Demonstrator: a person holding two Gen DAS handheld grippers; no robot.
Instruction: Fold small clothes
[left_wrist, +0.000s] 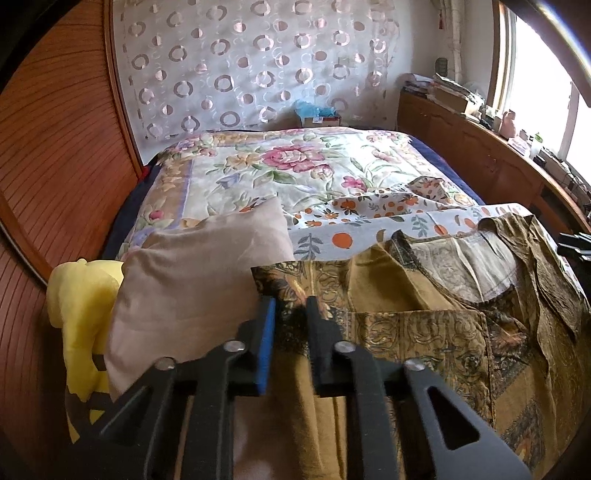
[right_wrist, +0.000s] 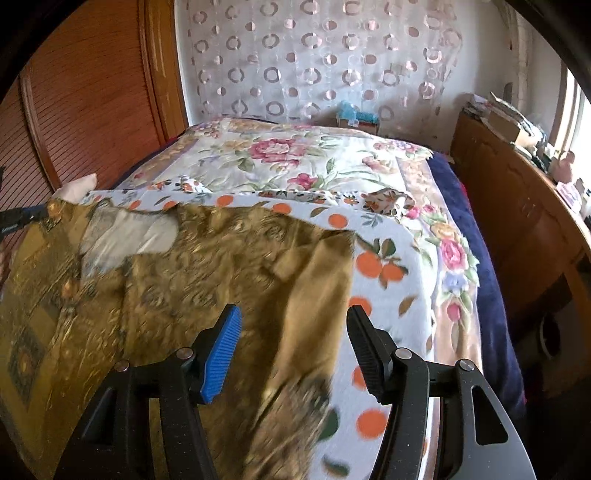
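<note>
An olive-brown patterned garment (left_wrist: 424, 332) lies spread on the bed over a white sheet with orange fruit print (left_wrist: 332, 236). My left gripper (left_wrist: 291, 310) is shut on the garment's left edge, the cloth pinched between its blue and black fingers. In the right wrist view the same garment (right_wrist: 184, 277) lies to the left and middle, its pale inner neck area (right_wrist: 122, 236) showing. My right gripper (right_wrist: 291, 332) is open, jaws wide apart, above the garment's right edge. The left gripper's tip shows at the far left of that view (right_wrist: 22, 216).
A beige pillow (left_wrist: 192, 273) and a yellow cloth (left_wrist: 81, 306) lie left of the garment. A floral bedspread (left_wrist: 280, 166) covers the bed. A wooden wardrobe (left_wrist: 55, 147) stands at the left, a cluttered wooden cabinet (right_wrist: 517, 206) and window at the right.
</note>
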